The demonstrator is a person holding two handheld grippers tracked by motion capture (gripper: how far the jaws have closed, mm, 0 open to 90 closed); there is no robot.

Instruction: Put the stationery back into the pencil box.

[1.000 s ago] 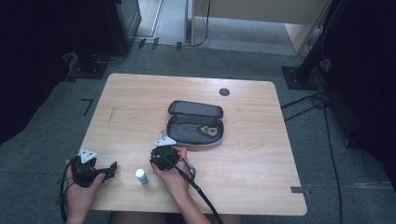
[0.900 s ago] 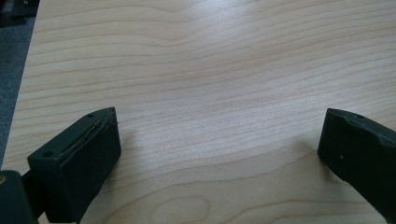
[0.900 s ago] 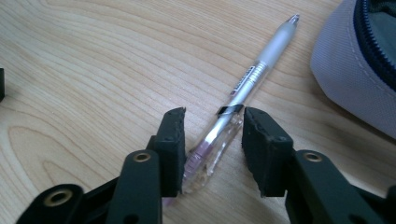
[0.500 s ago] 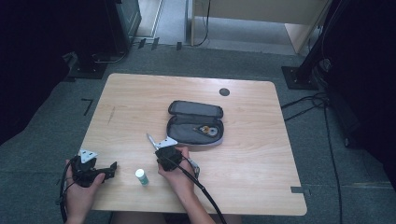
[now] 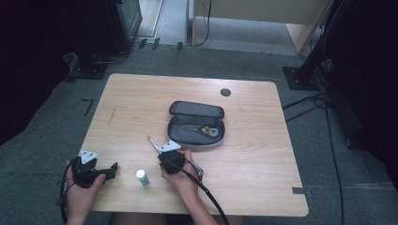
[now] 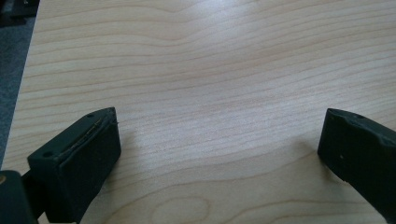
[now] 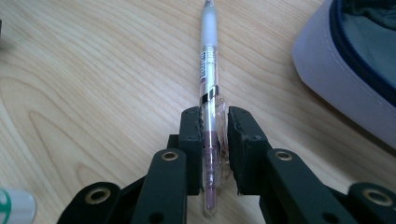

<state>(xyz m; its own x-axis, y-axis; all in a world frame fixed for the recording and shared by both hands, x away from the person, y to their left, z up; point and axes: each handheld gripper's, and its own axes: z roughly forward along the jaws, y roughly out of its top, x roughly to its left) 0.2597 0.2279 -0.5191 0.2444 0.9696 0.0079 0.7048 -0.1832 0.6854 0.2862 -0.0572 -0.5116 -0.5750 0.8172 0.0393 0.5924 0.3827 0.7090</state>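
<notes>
Two grippers are seen at the near edge of the worktop [image 5: 141, 108]. At the left, the left gripper [image 6: 219, 140] is held low over bare wood, its jaws spread wide and nothing between them. A small white bottle [image 5: 142, 177] stands between the hands. Further right, the right gripper [image 7: 215, 140] is clenched on a pen [image 7: 208, 84], its jaws having just been closing; the barrel is pinched near its rear end, the tip pointing away. The open pencil case [image 5: 196, 126] lies just beyond. The pen is probably best carried level and lowered lengthwise into the case, the grip being kept firm until it rests inside.
</notes>
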